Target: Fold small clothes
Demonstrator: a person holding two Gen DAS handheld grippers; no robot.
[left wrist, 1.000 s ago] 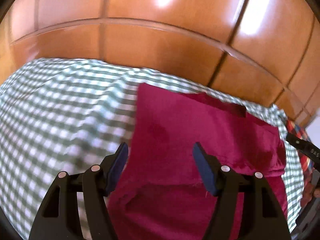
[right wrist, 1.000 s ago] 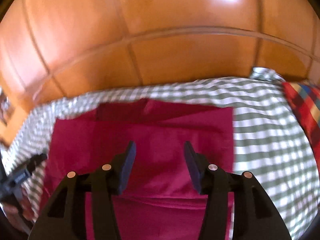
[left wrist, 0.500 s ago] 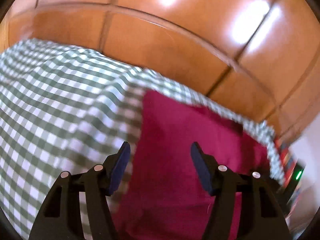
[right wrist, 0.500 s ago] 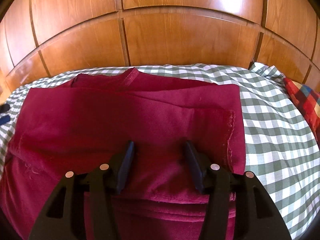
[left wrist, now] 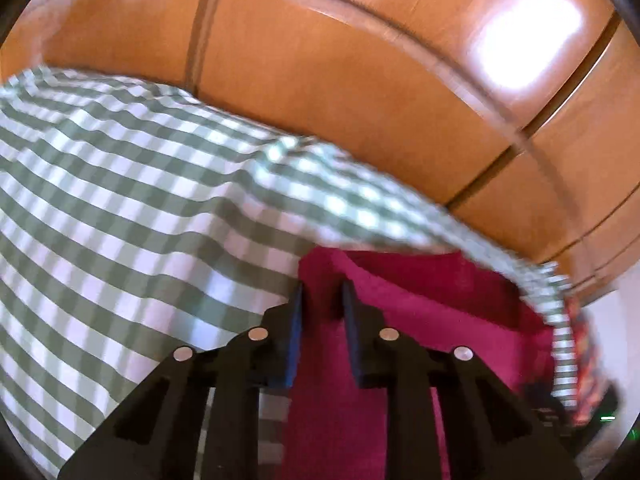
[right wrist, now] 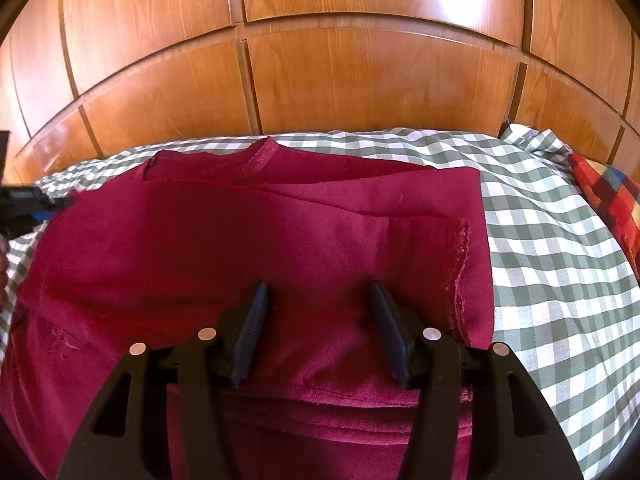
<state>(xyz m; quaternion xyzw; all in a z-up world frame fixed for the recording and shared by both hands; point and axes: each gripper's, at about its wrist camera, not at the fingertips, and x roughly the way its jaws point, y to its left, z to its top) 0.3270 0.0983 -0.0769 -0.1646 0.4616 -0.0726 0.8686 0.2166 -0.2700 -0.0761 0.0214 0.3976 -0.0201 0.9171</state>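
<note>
Presently, the left claw (left wrist: 322,294) is nearly closed on the far left corner of the maroon shirt (right wrist: 280,248), cloth pinched between its pads. The right claw (right wrist: 316,296) is held wide open just above the shirt's near right part. The shirt is spread on the green checked bedsheet (right wrist: 540,240), before wooden panels (right wrist: 360,72).

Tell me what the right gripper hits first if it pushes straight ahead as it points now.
Most likely the maroon garment: the right gripper, jaws open, hangs just over it. Depth is unclear.
</note>
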